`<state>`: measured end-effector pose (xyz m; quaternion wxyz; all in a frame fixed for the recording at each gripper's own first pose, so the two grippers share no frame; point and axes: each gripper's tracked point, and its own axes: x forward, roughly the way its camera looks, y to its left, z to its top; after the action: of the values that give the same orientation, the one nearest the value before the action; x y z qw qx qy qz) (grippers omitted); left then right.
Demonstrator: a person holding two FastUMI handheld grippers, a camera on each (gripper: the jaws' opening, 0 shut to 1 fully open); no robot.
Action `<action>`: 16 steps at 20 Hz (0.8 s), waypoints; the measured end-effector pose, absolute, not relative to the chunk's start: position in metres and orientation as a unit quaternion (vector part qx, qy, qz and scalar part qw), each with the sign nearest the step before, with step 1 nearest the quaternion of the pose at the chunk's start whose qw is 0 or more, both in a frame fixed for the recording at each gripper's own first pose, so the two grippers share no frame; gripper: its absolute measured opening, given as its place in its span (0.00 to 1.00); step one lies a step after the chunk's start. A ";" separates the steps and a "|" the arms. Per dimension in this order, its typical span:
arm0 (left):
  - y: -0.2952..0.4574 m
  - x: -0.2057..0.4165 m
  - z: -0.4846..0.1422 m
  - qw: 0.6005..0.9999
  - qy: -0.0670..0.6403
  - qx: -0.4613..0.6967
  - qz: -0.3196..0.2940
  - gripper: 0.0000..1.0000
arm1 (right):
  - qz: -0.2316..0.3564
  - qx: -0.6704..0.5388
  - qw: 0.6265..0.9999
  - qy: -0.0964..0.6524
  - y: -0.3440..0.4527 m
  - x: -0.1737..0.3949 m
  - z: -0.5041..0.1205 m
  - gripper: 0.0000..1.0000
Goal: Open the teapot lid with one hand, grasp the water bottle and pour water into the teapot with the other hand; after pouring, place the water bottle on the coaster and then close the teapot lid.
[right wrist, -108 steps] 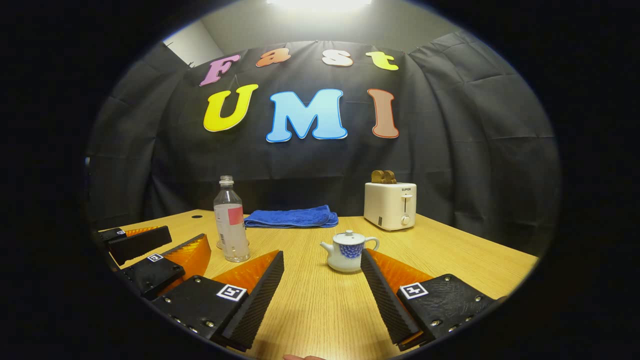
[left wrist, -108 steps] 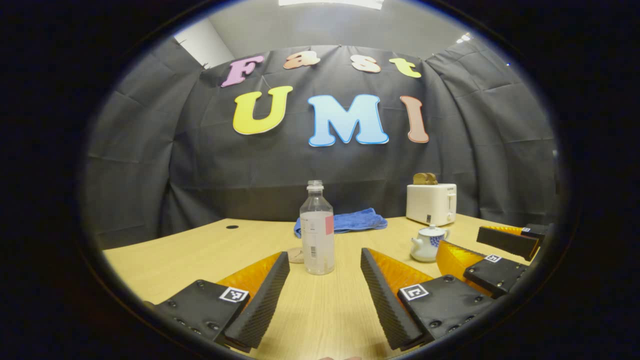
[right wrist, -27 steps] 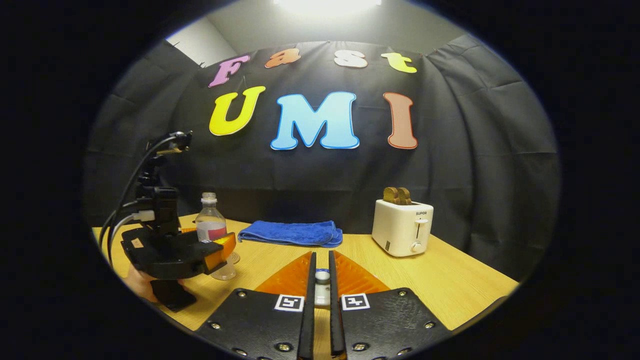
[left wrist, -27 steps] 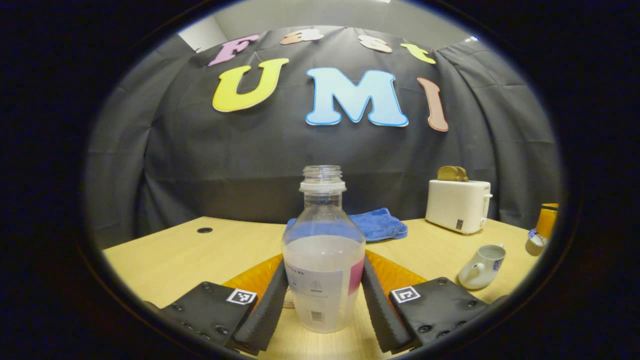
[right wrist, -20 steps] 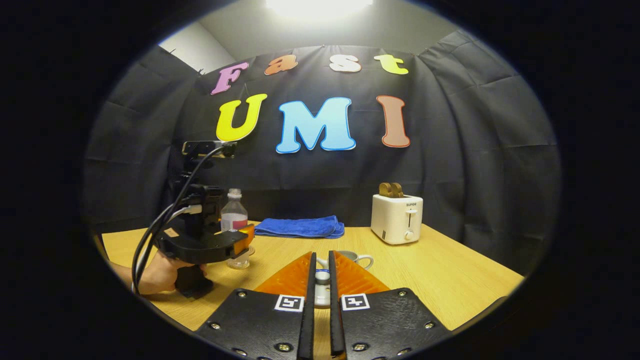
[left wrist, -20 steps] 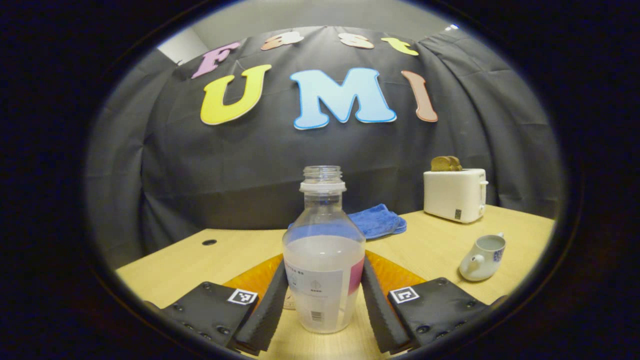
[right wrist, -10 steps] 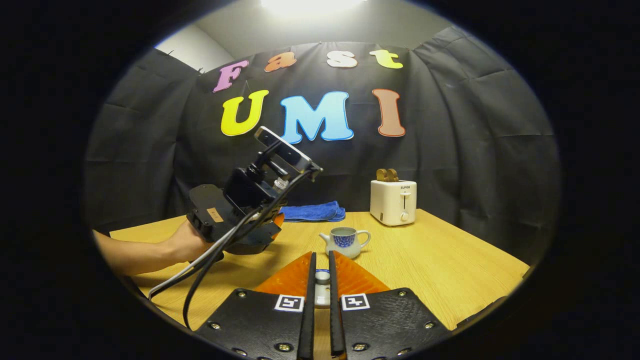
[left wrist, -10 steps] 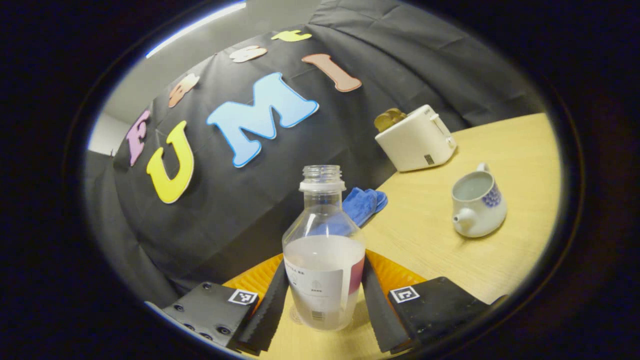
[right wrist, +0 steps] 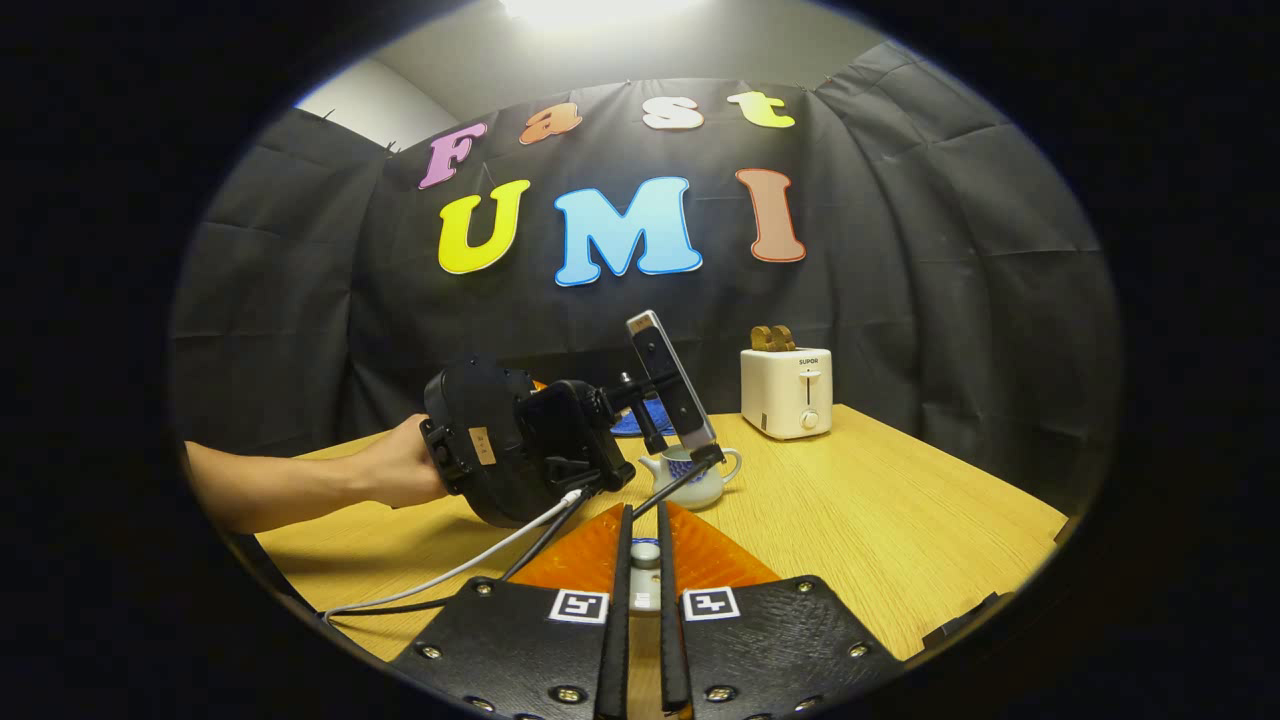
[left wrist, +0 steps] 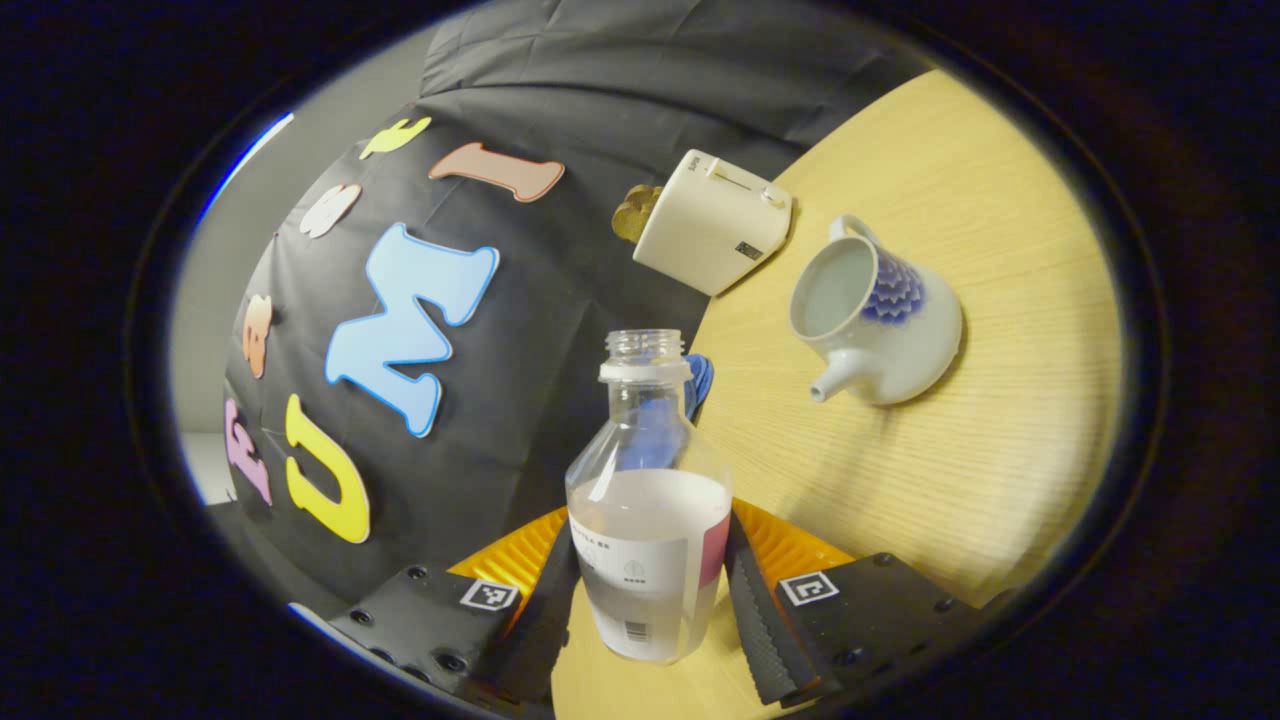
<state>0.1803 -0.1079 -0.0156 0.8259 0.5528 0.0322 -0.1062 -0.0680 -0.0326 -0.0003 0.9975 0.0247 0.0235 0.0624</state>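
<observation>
Overhead, the left gripper (left wrist: 645,590) is clamping the tilted water bottle (left wrist: 648,520) beside the open teapot (left wrist: 872,322); the right gripper (right wrist: 640,560) is pinching the lid (right wrist: 645,552). Centring the neck should prevent spills.

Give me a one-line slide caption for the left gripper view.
Left tool grips the uncapped water bottle, tilted toward the open teapot on the table; no water pouring yet.

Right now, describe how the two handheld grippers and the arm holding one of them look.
The left gripper and right gripper each have black bolted finger plates bearing small square black-and-white markers, backed by ribbed orange wedges. In the right gripper view, the left gripper's bulky black body trails one white and one black cable. The forearm behind it is bare, no sleeve.
</observation>
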 end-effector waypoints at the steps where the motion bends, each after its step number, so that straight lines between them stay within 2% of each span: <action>1: -0.108 0.180 -0.017 0.818 0.031 0.565 -0.104 0.86 | 0.060 0.023 0.998 0.026 -0.034 -0.069 -0.003 0.13; 6: -0.115 0.177 -0.015 0.764 0.026 0.637 -0.093 0.86 | 0.056 0.037 0.997 0.032 -0.041 -0.073 -0.008 0.13; 16: -0.130 0.169 -0.013 0.690 0.026 0.714 -0.112 0.87 | 0.054 0.044 0.997 0.031 -0.047 -0.076 -0.010 0.13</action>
<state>0.1687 -0.1298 -0.0133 0.6904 0.7142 0.0258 -0.1120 -0.0764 -0.0469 -0.0096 0.9971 0.0437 0.0310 0.0542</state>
